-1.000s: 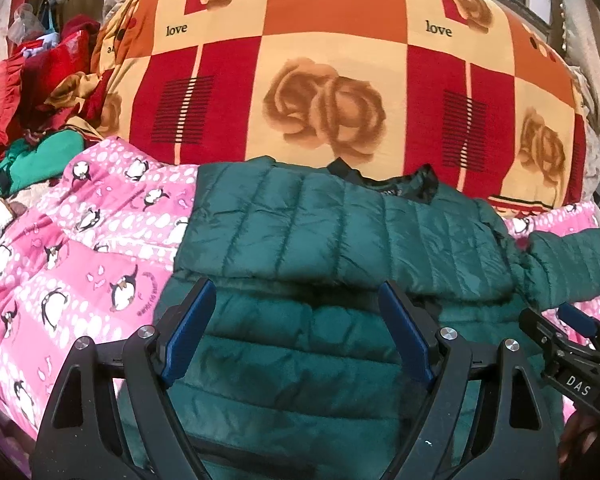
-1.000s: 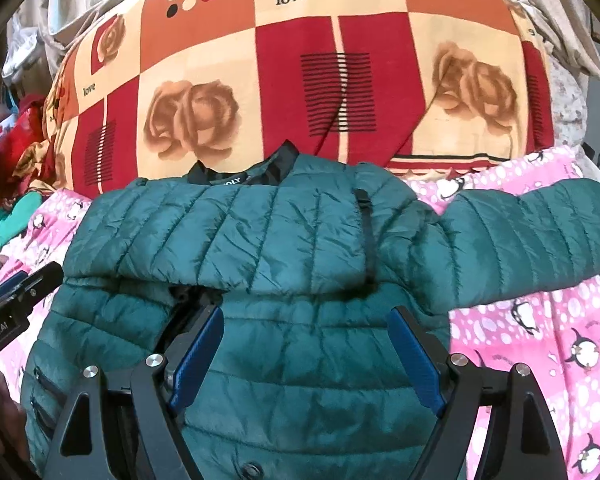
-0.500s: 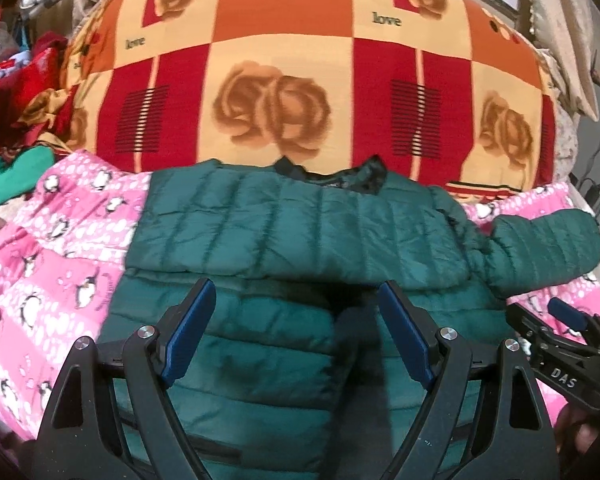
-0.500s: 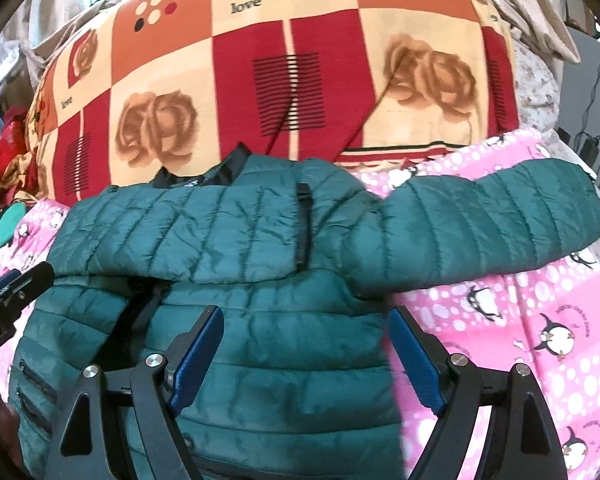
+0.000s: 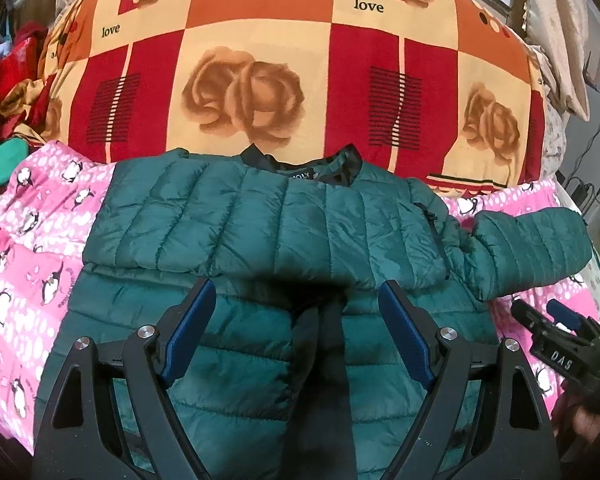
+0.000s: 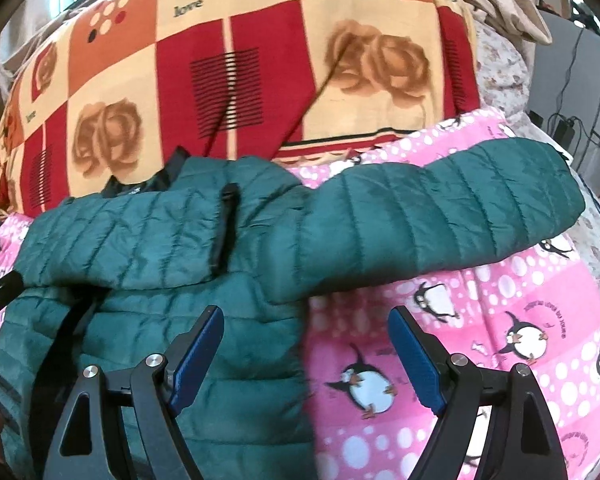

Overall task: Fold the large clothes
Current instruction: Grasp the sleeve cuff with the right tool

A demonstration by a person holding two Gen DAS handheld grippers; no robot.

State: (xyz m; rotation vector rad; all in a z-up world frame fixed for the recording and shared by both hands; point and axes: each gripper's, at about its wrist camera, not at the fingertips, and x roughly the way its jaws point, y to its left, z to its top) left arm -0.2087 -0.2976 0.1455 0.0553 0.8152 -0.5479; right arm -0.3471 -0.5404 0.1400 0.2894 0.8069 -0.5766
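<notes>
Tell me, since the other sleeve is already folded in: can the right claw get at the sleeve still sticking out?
Probably yes. The right claw is open and empty, and the outstretched sleeve lies uncovered on the pink penguin sheet just ahead, nothing between.

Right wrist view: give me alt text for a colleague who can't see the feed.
A green quilted jacket lies on a pink penguin-print sheet, one sleeve stretched out to the right and the other folded across its chest. The right tongs hover open and empty over the jacket's right edge. A red and orange rose-patterned blanket fills the background.
</notes>
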